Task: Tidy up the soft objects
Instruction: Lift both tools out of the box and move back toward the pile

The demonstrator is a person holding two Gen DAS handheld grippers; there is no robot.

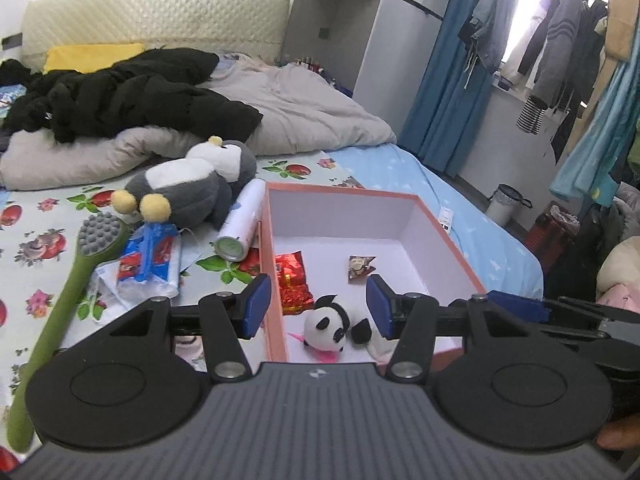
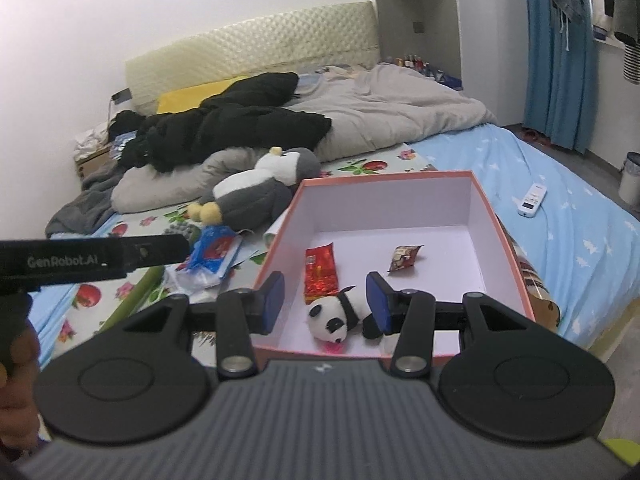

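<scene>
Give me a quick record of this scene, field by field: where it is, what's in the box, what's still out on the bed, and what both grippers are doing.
setting: bed with a floral sheet
box: open pink box, white inside
in box: small panda plush, red foil packet, small brown packet
beside box: grey penguin plush, white spray can, blue-and-white tissue pack, green massage brush
left gripper: open, empty
right gripper: open, empty

Plush toys (image 1: 192,188) (image 1: 332,326): two. Box (image 1: 452,240): one.
</scene>
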